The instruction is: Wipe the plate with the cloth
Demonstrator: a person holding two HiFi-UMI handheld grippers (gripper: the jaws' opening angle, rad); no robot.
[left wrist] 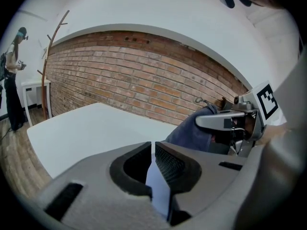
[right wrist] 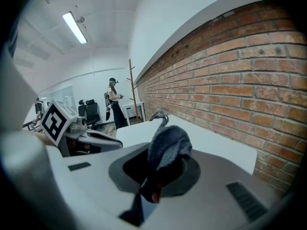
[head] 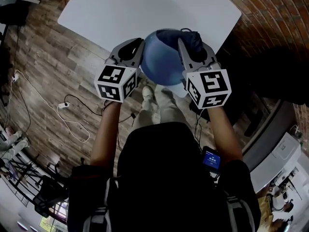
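A round blue plate [head: 161, 62] is held in the air between my two grippers, above the near edge of a white table [head: 125, 8]. My left gripper [head: 140, 57] is shut on the plate's left rim; in the left gripper view the thin pale-blue rim [left wrist: 157, 188] stands edge-on between the closed jaws [left wrist: 153, 150]. A dark blue cloth [head: 193, 38] is bunched in my right gripper [head: 186, 47], which is shut on it against the plate's right side. In the right gripper view the cloth [right wrist: 165, 145] bulges up from the jaws [right wrist: 160, 162].
A brick wall [head: 275, 13] runs along the right of the table. White cables and a power strip [head: 63, 105] lie on the wood floor at the left. Further off stand a person [right wrist: 113, 102], a coat rack [left wrist: 48, 47] and office chairs [right wrist: 88, 111].
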